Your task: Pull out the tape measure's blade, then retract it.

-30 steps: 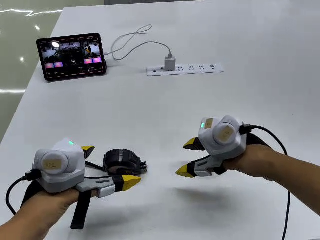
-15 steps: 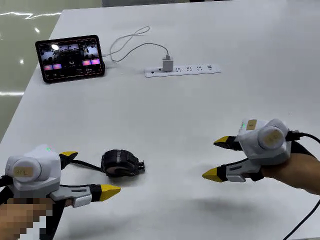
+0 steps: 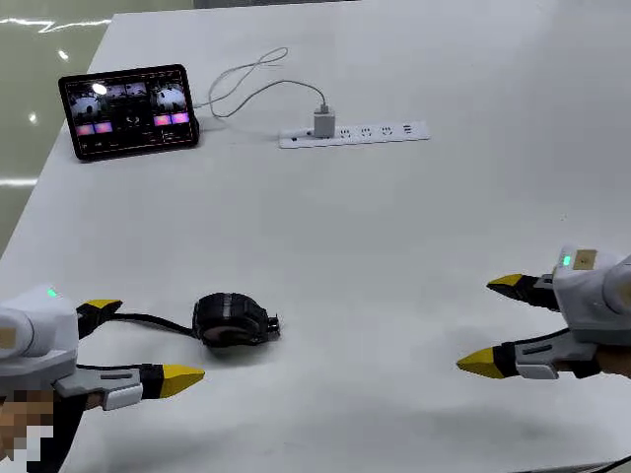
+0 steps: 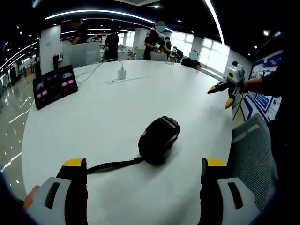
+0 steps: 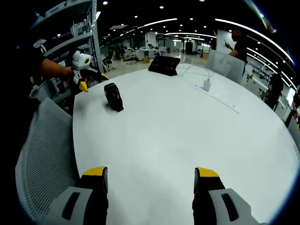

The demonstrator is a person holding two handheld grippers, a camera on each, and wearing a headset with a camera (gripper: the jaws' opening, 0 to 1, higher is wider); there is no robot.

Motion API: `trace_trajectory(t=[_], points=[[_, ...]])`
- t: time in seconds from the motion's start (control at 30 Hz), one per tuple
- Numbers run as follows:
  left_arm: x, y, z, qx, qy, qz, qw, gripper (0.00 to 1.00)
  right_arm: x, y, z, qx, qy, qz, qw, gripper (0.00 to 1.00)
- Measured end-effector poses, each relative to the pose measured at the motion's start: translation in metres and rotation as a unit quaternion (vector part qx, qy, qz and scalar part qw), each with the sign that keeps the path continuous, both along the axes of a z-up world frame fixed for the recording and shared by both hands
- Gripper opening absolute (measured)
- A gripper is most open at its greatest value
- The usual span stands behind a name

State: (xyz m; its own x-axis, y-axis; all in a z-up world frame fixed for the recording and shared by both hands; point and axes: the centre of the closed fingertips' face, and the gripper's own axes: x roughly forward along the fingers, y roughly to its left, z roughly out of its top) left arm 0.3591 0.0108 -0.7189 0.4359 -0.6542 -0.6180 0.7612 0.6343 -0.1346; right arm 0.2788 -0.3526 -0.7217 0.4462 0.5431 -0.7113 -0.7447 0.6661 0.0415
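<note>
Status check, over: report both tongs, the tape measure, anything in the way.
Left tongs open, near tape measure, not gripping. Right tongs open, well off to the side. No blade out. Tablet and power strip far back, not obstructing.

We've got a smooth white table point(image 3: 394, 227) with a soft sheen, a matt black plastic-looking tape measure point(image 3: 232, 320), and a tablet point(image 3: 126, 108) with a glossy screen.

Two grippers point(image 3: 143, 340) point(image 3: 490, 323); one tape measure point(image 3: 232, 320), tablet point(image 3: 126, 110), power strip point(image 3: 355, 133).
</note>
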Motion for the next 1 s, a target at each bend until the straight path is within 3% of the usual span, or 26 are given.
trace_trajectory(t=[0.23,0.3,0.37,0.43,0.47,0.6,0.8,0.87,1.0], points=[[-0.008,0.008,-0.003,0.005,0.001,-0.011,0.9999,0.99,-0.010,-0.024,0.005,-0.001,-0.003,-0.016,0.9999,0.80],[-0.009,0.010,-0.003,0.006,-0.001,-0.013,0.9999,0.99,-0.011,-0.027,0.006,0.000,-0.006,-0.018,0.9998,0.82],[-0.007,0.014,-0.001,0.013,-0.014,-0.011,0.9998,0.99,-0.014,-0.029,0.006,-0.001,-0.007,-0.021,0.9998,0.84],[-0.007,0.015,0.002,0.007,-0.012,-0.007,0.9999,0.99,-0.016,-0.029,0.004,0.000,-0.007,-0.019,0.9998,0.89],[-0.004,0.016,0.005,0.007,-0.024,-0.002,0.9997,0.99,-0.016,-0.030,0.003,-0.003,-0.006,-0.020,0.9998,0.91],[-0.006,0.019,0.005,0.007,-0.022,-0.003,0.9997,0.99,-0.017,-0.029,0.002,0.002,-0.010,-0.016,0.9998,0.99],[-0.007,0.020,0.006,0.013,-0.020,-0.013,0.9996,0.99,-0.016,-0.033,0.001,0.004,-0.015,-0.016,0.9998,0.99],[-0.009,0.020,0.005,0.015,-0.017,-0.016,0.9996,0.99,-0.013,-0.037,0.003,-0.008,-0.034,-0.013,0.9993,0.99],[-0.009,0.021,0.005,0.017,-0.019,-0.015,0.9996,0.99,-0.015,-0.040,0.003,-0.003,-0.018,-0.021,0.9996,0.99]])
